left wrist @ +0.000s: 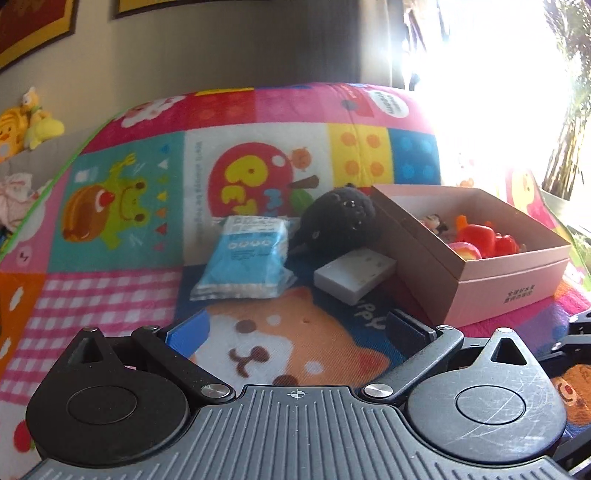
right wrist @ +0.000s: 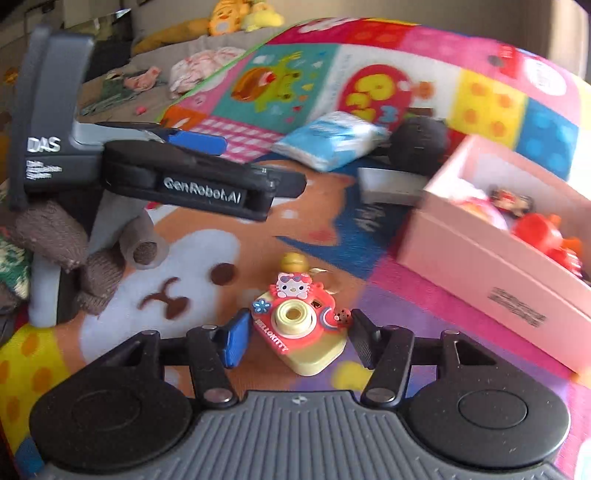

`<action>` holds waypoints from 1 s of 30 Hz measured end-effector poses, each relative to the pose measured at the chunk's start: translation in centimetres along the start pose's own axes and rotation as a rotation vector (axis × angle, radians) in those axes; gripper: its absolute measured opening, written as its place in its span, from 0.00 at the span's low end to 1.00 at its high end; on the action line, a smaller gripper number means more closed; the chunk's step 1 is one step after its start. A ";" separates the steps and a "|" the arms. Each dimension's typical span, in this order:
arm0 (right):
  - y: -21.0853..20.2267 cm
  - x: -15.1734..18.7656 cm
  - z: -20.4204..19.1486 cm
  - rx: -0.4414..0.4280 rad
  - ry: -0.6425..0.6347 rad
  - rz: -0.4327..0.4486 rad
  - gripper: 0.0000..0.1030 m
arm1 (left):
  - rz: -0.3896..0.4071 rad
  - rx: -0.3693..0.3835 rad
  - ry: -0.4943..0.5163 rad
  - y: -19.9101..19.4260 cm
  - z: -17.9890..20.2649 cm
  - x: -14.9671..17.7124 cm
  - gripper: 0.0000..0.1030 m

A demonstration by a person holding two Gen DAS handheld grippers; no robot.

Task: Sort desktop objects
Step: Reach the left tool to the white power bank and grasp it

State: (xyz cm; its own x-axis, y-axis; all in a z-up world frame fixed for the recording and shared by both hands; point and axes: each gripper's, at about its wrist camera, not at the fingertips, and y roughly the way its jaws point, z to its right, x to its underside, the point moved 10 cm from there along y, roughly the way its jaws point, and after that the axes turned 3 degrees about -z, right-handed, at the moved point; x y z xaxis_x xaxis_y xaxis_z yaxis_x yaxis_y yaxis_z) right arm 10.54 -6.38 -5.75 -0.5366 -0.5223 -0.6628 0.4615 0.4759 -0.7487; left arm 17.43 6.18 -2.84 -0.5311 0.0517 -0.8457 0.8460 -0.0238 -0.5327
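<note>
A pink box [left wrist: 509, 280] [right wrist: 480, 266] sits on the colourful mat at the right and holds red toys [left wrist: 484, 236]. A blue packet [left wrist: 247, 258] [right wrist: 332, 140], a black plush [left wrist: 340, 218] [right wrist: 417, 144] and a grey block [left wrist: 354, 275] [right wrist: 391, 184] lie left of the box. My left gripper [left wrist: 295, 328] is open and empty, short of the packet; it also shows in the right wrist view [right wrist: 236, 170]. My right gripper [right wrist: 299, 338] is open, its fingers on either side of a Hello Kitty toy camera [right wrist: 301, 325] that rests on the mat.
Yellow plush toys [left wrist: 26, 122] [right wrist: 240, 16] and crumpled clothes [right wrist: 203, 66] lie on a grey surface beyond the mat's far left edge. Bright window light washes out the upper right of the left wrist view. A gloved hand [right wrist: 55, 236] holds the left gripper.
</note>
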 end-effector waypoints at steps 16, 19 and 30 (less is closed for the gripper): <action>-4.3 6.2 14.2 0.304 0.332 0.073 0.72 | -0.080 0.120 0.292 9.9 4.7 -2.6 0.79; -4.3 6.2 14.0 0.301 0.330 0.083 0.77 | -0.092 0.124 0.319 10.5 4.9 -2.7 0.76; -3.9 6.3 14.4 0.297 0.360 0.082 0.93 | -0.098 0.127 0.325 3.2 5.3 1.0 0.53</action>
State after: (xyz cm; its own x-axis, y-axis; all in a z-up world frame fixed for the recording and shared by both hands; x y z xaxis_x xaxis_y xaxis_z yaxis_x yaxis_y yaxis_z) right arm 15.58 -21.72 -7.22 -0.6767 -0.1879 -0.7118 0.6662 0.2552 -0.7008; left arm 19.40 0.91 -5.54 -0.5489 0.3742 -0.7474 0.7685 -0.1257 -0.6274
